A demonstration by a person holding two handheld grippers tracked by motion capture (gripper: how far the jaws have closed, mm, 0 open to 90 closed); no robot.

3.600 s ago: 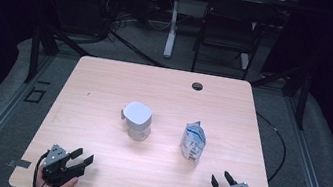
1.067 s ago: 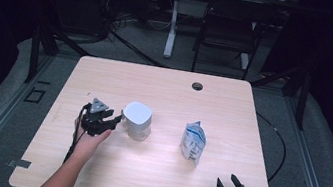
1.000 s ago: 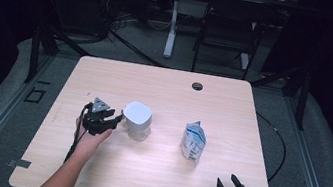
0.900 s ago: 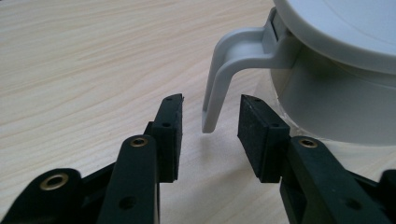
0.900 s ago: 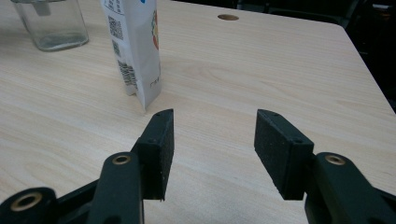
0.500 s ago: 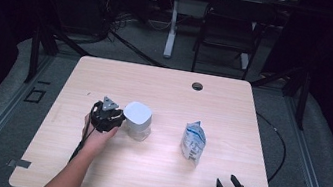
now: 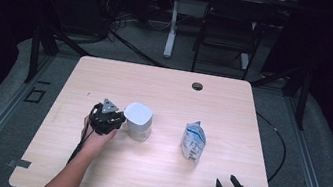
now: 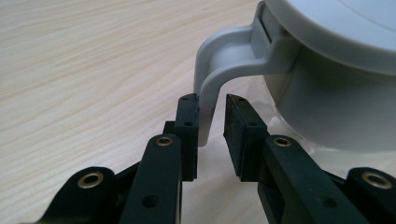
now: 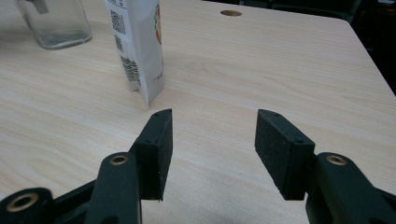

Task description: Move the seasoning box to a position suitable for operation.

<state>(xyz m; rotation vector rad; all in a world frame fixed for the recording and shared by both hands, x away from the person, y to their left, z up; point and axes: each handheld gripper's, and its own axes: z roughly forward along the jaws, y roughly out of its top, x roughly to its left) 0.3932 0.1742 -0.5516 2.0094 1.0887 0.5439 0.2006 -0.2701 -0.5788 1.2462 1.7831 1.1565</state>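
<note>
Jug handle point(image 8: 212, 91) at frame centre sat btwn left gripper point(image 8: 212, 123) pads, nearly pinched for lifting; right gripper point(image 9: 212, 151) spread, idle w/ nothing held.

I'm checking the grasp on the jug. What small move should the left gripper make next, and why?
Probably close the left gripper on the handle of the jug. In the left gripper view the handle's lower end already sits between the fingers: one finger seems to touch it, while a gap remains on the other side, so nothing is clamped yet.
</note>
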